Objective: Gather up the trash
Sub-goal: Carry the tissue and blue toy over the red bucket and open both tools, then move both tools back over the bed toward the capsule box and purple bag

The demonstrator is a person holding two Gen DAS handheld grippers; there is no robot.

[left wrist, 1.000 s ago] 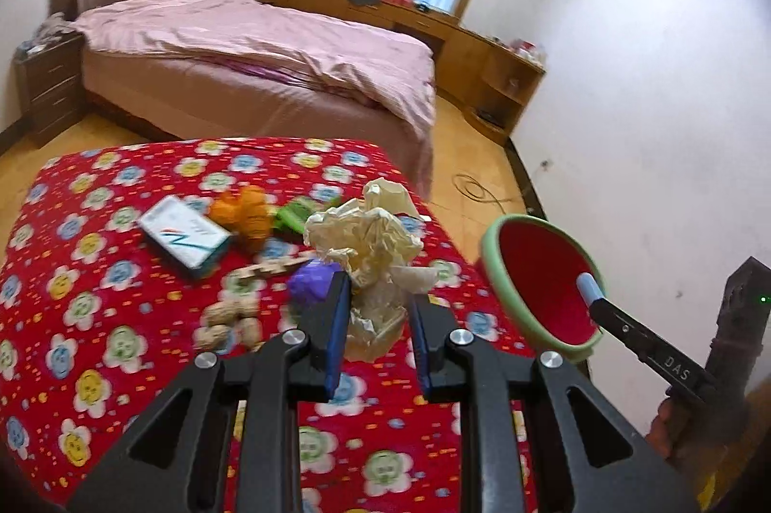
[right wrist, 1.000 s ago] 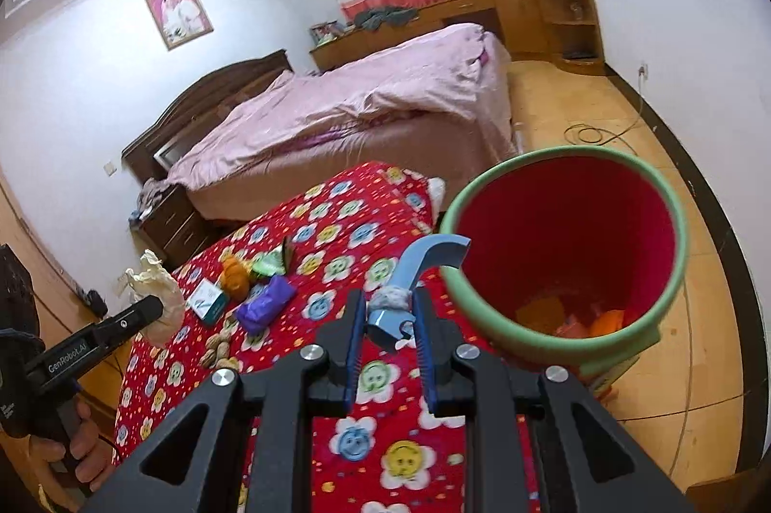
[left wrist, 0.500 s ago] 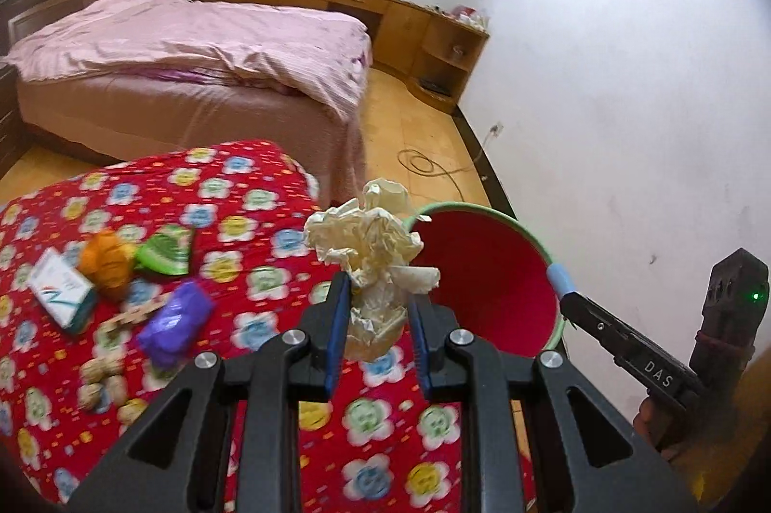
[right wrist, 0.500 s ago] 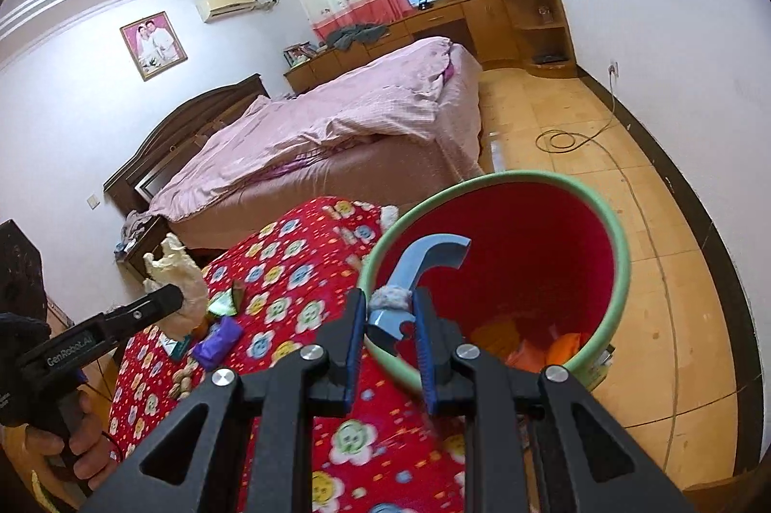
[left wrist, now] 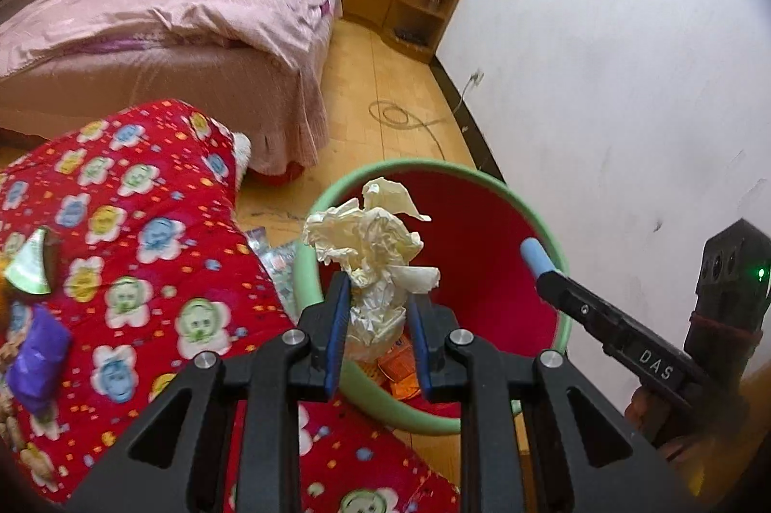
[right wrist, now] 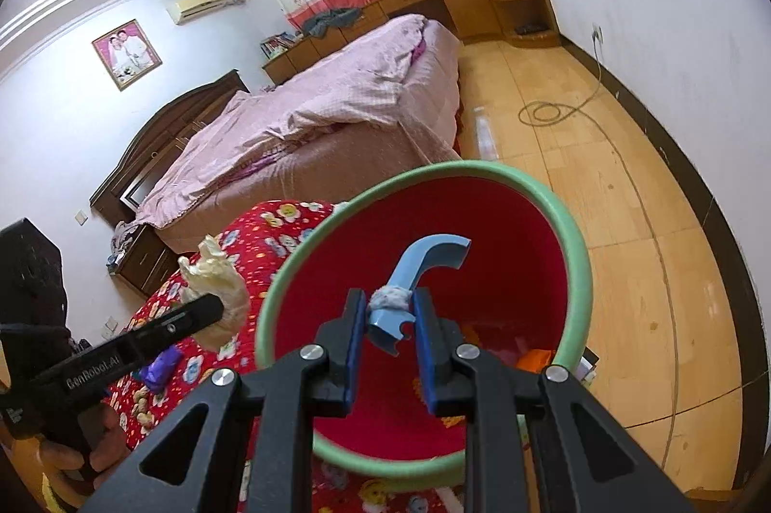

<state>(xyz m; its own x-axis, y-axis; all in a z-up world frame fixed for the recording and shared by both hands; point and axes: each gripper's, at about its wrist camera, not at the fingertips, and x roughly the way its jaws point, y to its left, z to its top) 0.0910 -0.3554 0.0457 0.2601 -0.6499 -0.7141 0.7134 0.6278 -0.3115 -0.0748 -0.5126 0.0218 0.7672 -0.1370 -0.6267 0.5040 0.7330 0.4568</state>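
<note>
Now both grippers have swung off the red flower-print counter (left wrist: 144,233) and over the red plastic bin with the pale green rim (left wrist: 486,253), which a second ago sat off to the right of the left wrist view and fills the centre of it at present. The left gripper (left wrist: 376,315) keeps its fingers narrow on a crumpled wad of cream-coloured paper (left wrist: 371,243), which stands up above the bin's near rim, in the middle of the frame. In the right wrist view the right gripper (right wrist: 388,320) holds a curved light-blue plastic piece with a tuft of grey lint at its waist (right wrist: 414,272), hanging directly above the bin's mouth (right wrist: 573,253). Orange scraps (right wrist: 535,359) already lie on the bin's floor.

By my reading, both pieces are carried and placed for release; letting the fingers part should drop them in. The blue piece looks well centred, while the wad sits closer to the rim and may need a little more reach. A purple wrapper (left wrist: 38,349) and a green wedge-shaped packet (left wrist: 31,267) wait at the left edge, so further trips remain.
</note>
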